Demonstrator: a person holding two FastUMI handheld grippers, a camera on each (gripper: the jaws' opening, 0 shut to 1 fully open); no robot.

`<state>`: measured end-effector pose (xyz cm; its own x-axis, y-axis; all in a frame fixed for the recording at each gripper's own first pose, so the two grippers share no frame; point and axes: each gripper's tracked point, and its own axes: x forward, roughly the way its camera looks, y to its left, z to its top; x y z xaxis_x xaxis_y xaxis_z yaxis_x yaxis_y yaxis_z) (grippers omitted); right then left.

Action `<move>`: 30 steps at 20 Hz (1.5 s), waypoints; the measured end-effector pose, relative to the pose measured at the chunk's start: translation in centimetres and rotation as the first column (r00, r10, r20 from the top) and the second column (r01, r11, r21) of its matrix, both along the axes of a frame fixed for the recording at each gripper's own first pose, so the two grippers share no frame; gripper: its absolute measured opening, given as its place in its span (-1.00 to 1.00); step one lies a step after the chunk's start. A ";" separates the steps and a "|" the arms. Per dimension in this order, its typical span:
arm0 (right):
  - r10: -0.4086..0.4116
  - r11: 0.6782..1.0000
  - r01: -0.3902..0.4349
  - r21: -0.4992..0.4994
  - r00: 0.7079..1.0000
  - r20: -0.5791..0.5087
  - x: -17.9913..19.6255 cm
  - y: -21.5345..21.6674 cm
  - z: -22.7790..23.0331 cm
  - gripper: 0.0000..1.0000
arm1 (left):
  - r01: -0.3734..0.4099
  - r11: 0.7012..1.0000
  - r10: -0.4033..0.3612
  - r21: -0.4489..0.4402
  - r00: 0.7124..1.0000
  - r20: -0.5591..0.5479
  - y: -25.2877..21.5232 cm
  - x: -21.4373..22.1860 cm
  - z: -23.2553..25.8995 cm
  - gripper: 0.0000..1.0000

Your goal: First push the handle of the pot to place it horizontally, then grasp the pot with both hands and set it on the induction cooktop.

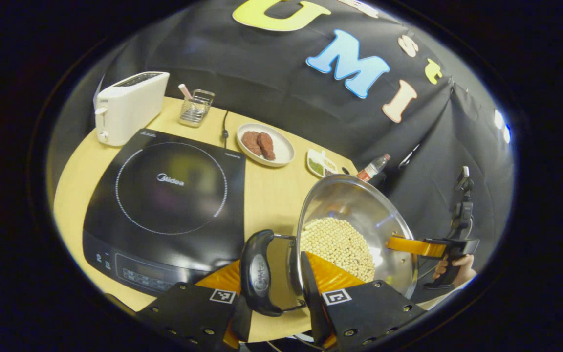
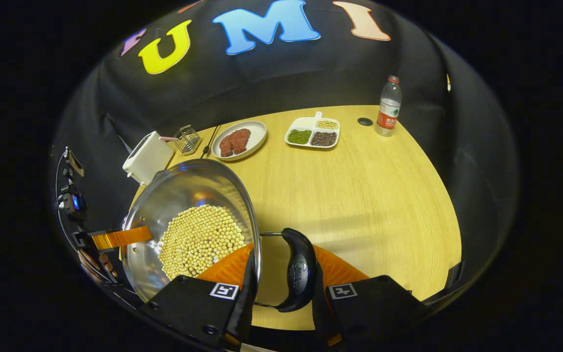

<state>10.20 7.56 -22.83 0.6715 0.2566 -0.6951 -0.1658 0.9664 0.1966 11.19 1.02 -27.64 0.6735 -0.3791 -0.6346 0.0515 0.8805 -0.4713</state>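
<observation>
We see round wooden table [image 2: 369,195] — on it cooktop [image 1: 171,195], toaster [image 1: 127,105], meat plate [image 2: 238,140], divided dish [image 2: 312,132], bottle [image 2: 388,107], wire basket [image 1: 196,108].

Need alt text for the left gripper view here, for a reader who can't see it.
The left gripper has its fingers around a pot handle; the steel pot holds pale beans. The right gripper is at the far rim. The cooktop lies alongside on the table.

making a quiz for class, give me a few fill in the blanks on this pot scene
1. The pot holds pale ____.
2. The cooktop sits beside a white ____.
3. The plate holds two pieces of ____.
4. Each gripper straddles a black pot ____.

Missing words: beans; toaster; meat; handle
</observation>
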 end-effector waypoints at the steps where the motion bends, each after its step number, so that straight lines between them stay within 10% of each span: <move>1: 0.007 1.000 -0.007 0.004 1.000 0.006 0.1 1.1 0.2 0.05 | -0.009 1.000 0.009 -0.004 1.000 0.002 1.2 0.0 0.2 -0.02; 30: 0.100 0.990 -0.098 0.104 0.995 -0.020 10.9 23.2 -1.7 0.04 | -0.146 0.985 0.141 0.087 0.988 0.066 25.5 10.2 -2.2 -0.02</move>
<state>21.11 30.81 -24.55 0.6220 0.3920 -0.6778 -0.2534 0.9199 0.2995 21.41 26.47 -29.82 0.7544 -0.2180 -0.6192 -0.0528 0.9200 -0.3883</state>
